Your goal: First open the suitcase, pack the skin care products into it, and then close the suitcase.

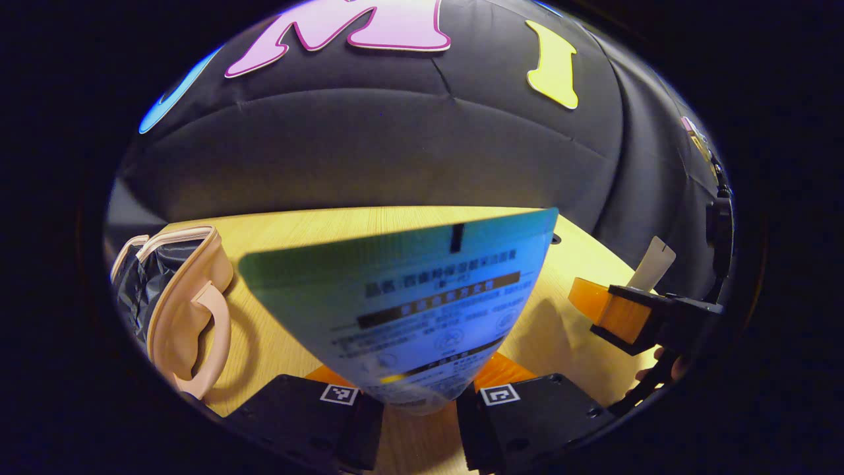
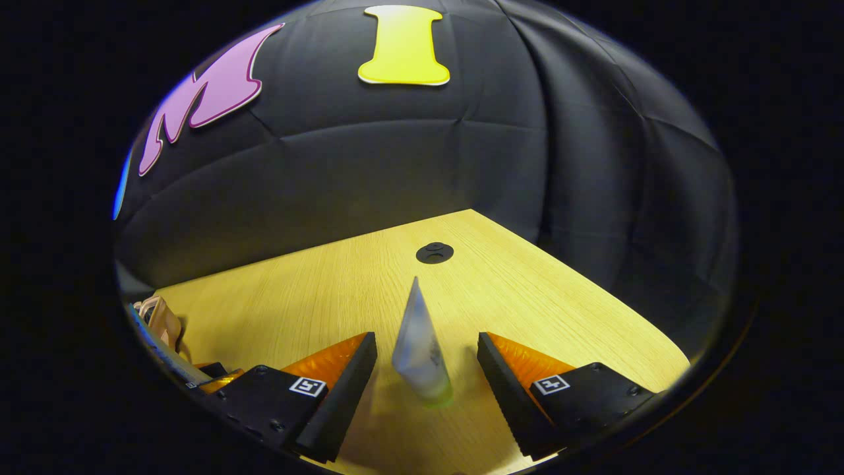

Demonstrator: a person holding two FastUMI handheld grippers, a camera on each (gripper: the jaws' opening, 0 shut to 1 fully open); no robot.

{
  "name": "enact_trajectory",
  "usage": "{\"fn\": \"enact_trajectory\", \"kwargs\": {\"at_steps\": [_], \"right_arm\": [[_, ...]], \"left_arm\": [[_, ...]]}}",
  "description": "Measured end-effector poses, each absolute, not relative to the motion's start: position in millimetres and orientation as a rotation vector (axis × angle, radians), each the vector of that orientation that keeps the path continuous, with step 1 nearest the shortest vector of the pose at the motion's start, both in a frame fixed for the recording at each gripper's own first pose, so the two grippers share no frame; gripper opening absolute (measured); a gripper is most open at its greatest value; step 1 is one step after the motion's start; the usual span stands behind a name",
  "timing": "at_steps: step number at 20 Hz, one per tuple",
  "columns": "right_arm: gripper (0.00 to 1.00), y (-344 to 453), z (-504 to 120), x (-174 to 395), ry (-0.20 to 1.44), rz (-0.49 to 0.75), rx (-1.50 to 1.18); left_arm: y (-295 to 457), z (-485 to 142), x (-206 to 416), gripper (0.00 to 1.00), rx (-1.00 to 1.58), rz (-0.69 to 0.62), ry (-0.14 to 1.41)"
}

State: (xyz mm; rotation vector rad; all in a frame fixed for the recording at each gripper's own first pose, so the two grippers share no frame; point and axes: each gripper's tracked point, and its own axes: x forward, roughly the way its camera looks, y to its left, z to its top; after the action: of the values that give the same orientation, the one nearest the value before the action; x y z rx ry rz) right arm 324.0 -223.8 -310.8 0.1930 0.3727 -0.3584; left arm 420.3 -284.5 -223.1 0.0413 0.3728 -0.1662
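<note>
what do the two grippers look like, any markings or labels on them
Each gripper, left gripper and right gripper, has two blocky wedge-shaped fingers on black bolted housings, and each finger base carries a small square black-and-white marker tag. The right one's inner finger faces are ridged.

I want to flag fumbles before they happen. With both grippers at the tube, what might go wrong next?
1. The left gripper pinches the tube only at its narrow lower end, so the wide flat end may swing or slip out.
2. The right gripper is open with the tube between its fingers, untouched; closing off-centre might twist it.
3. The suitcase sits off to the side, so the carry across the table risks a drop.
</note>
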Motion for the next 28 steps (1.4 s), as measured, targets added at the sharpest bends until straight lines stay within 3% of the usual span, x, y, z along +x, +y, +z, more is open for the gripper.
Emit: {"fn": "enact_trajectory", "kwargs": {"at_steps": [2,4,6,7,8,13,14,15,22,23,28], "right_arm": [[0.87,-225,-311,323,0.374,-0.369,0.173],[0.69,-227,-310,324,0.374,-0.373,0.168],[0.56,-225,-316,327,0.395,-0.355,0.179],[0.38,-224,-320,327,0.405,-0.348,0.193],[0.31,-223,-316,325,0.400,-0.335,0.198],[0.20,-223,-310,304,0.418,-0.299,0.155],[0.14,-224,-303,300,0.398,-0.301,0.143],[0.20,-225,-293,293,0.381,-0.306,0.126],[0.20,-192,-210,219,0.299,-0.237,0.028],[0.20,-181,-198,207,0.286,-0.218,0.013],[0.20,-96,-159,165,0.311,-0.063,-0.007]], "left_arm": [[-284,-223,420,0.56,0.041,-0.165,0.373],[-284,-223,420,0.50,0.043,-0.164,0.374],[-284,-223,420,0.53,0.045,-0.162,0.374],[-284,-224,420,0.53,0.047,-0.162,0.374],[-284,-224,420,0.50,0.046,-0.167,0.374],[-288,-221,415,0.53,0.065,-0.205,0.364],[-287,-223,412,0.52,0.077,-0.215,0.362],[-287,-225,405,0.52,0.067,-0.224,0.370],[-252,-189,348,0.52,0.031,-0.221,0.347],[-241,-177,337,0.49,0.034,-0.218,0.335],[-179,-126,279,0.52,0.044,-0.174,0.298]]}}
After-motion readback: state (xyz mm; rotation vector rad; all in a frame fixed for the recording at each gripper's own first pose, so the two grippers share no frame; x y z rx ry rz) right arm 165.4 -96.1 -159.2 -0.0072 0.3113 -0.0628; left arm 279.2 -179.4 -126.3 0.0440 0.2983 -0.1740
